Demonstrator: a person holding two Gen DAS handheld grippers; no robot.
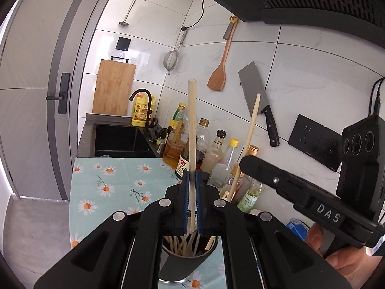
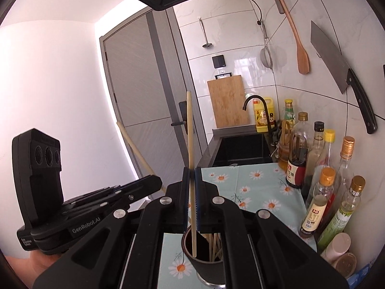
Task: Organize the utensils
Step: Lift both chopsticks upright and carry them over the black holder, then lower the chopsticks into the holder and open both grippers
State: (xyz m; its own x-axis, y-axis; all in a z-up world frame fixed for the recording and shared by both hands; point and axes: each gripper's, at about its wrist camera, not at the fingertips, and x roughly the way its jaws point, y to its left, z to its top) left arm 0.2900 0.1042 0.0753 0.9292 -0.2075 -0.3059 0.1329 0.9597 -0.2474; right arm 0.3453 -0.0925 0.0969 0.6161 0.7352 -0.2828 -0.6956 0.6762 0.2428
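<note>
Left wrist view
- Left gripper (image 1: 192, 180): I see its jaws clenched on a single chopstick (image 1: 192, 125), the blue pads pressing it from both sides.
- Held stick: it stands close to upright, its top end well above the pads, its lower end dipping toward the mouth of the dark cup (image 1: 185, 262) directly under the fingers.
- Cup: it stands on the daisy-print cloth (image 1: 108, 183) and holds a bundle of other chopsticks (image 1: 182, 245) leaning loosely inside.
- Right gripper (image 1: 243, 163): I see it from the side at right, a hand (image 1: 336, 252) on its grip, with a second chopstick (image 1: 247, 142) rising at a slant from its tip.
- Background: a row of bottles (image 1: 216, 154) along the tiled wall, a cleaver (image 1: 255, 89) and a wooden spatula (image 1: 220, 72) hanging above.

Right wrist view
- Right gripper (image 2: 191, 180): I see its jaws clamped on its own chopstick (image 2: 190, 132), held nearly vertical.
- Stick's lower end: it reaches down inside the dark cup (image 2: 204, 269), beside the remaining chopsticks (image 2: 215, 245) at the cup's right side.
- Left gripper (image 2: 154, 180): I see it at left, its chopstick (image 2: 134, 149) angling up and away from its tip; from here I cannot tell how its pads sit.
- Surroundings: the sink (image 2: 240, 149) lies beyond the cloth (image 2: 259, 187), with the faucet (image 2: 257, 106) and a cutting board (image 2: 227, 101) behind.
</note>
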